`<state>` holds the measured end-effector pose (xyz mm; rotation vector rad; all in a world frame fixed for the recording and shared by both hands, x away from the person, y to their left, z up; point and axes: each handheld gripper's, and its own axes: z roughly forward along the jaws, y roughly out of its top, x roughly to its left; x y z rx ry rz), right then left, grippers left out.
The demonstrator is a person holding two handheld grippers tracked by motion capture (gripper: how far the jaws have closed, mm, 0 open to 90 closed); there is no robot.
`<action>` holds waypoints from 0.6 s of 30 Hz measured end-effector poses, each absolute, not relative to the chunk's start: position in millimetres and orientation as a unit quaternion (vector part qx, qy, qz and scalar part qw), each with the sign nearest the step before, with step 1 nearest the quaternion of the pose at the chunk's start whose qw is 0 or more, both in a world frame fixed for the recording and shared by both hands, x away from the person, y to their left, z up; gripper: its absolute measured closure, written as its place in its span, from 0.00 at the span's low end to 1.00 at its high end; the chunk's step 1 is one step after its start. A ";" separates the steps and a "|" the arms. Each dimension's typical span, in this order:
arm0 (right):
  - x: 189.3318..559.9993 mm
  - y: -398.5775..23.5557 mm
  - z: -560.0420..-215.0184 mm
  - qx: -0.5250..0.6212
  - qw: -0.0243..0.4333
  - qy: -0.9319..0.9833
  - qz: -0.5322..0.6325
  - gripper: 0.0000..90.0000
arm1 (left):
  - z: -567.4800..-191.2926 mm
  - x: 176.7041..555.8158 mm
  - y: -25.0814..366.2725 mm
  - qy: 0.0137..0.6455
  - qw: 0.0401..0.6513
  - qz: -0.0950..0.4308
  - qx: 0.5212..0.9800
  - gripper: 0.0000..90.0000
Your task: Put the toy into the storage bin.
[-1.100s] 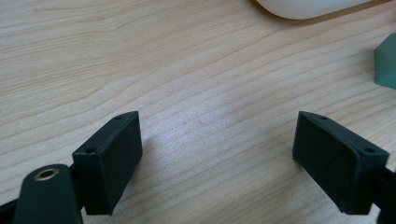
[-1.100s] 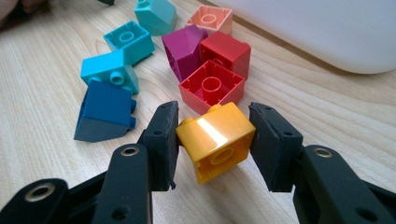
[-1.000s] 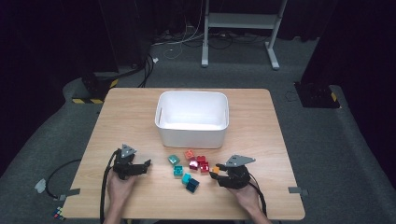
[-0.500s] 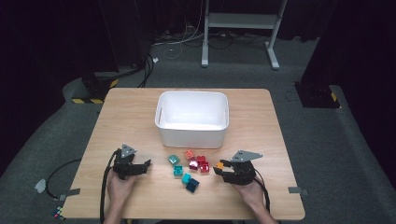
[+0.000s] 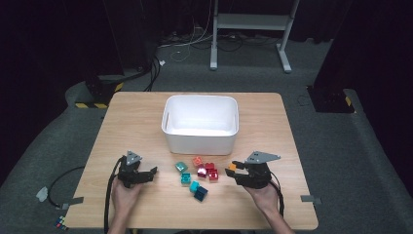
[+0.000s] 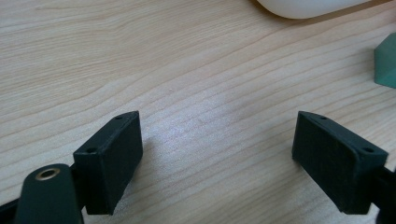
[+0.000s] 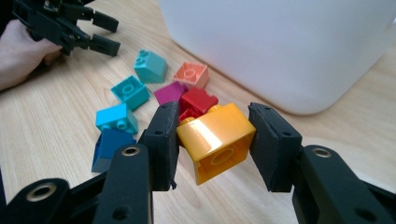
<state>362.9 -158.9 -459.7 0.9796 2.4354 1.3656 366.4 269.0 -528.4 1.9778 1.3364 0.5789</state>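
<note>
- A lab or studio space is suggested.
- Black curtains (image 5: 58, 39) and floor cables (image 5: 190, 41) are seen beyond the wooden table (image 5: 141, 112).
- A metal stand (image 5: 253, 22) is seen farther off.

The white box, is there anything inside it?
The white box looks empty in the high view: just its bare white floor. Its near wall hides a strip of that floor. The loose bricks lie outside, in front.

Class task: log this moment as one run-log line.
right gripper: shut on yellow brick, off table | left gripper: open, empty | bin: empty

No readable text, label, brand, number or sign on anything.
</note>
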 end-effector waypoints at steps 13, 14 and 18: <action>369.0 -163.1 -431.9 0.331 0.104 0.811 0.471 0.61 | -528.4 366.3 269.0 0.512 0.336 0.222 0.758 0.18; 369.8 -163.6 -431.0 0.332 0.105 0.810 0.471 0.61 | -528.4 366.3 269.0 0.512 0.336 0.222 0.758 0.18; 374.1 -166.6 -424.7 0.336 0.106 0.806 0.475 0.61 | -528.4 366.3 269.0 0.512 0.336 0.222 0.758 0.18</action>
